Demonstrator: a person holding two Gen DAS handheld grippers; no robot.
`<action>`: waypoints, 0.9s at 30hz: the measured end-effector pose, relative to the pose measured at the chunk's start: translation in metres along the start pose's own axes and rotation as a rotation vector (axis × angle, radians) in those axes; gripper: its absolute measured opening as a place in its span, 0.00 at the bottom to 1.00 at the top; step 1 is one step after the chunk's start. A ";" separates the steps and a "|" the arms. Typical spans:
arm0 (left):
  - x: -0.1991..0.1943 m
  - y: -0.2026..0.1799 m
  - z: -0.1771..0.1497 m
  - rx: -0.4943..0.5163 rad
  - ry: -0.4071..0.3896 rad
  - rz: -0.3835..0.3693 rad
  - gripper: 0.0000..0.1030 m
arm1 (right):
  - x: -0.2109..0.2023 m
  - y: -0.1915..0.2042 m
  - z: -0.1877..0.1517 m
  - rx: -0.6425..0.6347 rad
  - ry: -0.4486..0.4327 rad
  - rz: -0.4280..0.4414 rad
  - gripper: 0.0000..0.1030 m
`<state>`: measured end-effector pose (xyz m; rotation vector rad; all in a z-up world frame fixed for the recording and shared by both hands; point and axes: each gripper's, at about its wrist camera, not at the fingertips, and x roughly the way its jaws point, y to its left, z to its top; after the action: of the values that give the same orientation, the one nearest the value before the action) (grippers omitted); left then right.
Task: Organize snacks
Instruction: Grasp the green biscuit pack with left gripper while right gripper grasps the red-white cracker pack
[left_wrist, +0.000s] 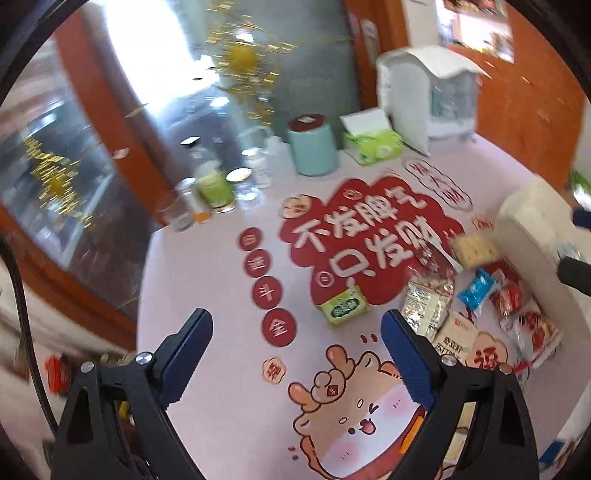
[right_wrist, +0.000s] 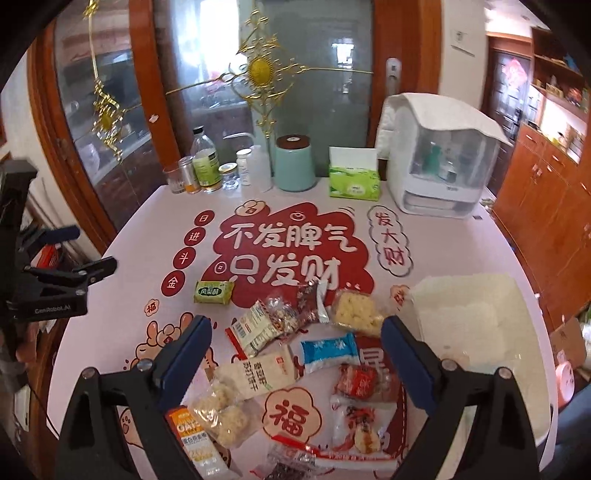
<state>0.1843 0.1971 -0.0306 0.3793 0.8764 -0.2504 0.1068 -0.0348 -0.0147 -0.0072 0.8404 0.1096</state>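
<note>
We see wrapped snacks scattered flat on the table: a green packet (right_wrist: 214, 292) lying apart at the left, a blue packet (right_wrist: 330, 351) in the middle, and a cracker pack (right_wrist: 356, 314) beside a white container (right_wrist: 476, 325).

You're facing a wood-framed glass door (right_wrist: 258, 92) with gold ornaments (right_wrist: 260, 70) — daylight glowing through it. Orange-brown wooden cabinets (right_wrist: 546, 221) line your right side; white wall (right_wrist: 465, 74) between.
</note>
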 end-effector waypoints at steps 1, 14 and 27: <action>0.006 -0.001 0.003 0.022 0.010 -0.020 0.89 | 0.006 0.003 0.003 -0.019 0.005 0.013 0.89; 0.134 -0.038 -0.002 0.336 0.224 -0.164 0.89 | 0.135 0.023 0.005 -0.157 0.206 0.181 0.65; 0.221 -0.049 0.003 0.361 0.332 -0.223 0.88 | 0.207 0.043 -0.026 -0.304 0.300 0.235 0.36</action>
<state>0.3049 0.1386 -0.2131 0.6724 1.2057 -0.5674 0.2202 0.0260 -0.1847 -0.2156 1.1154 0.4660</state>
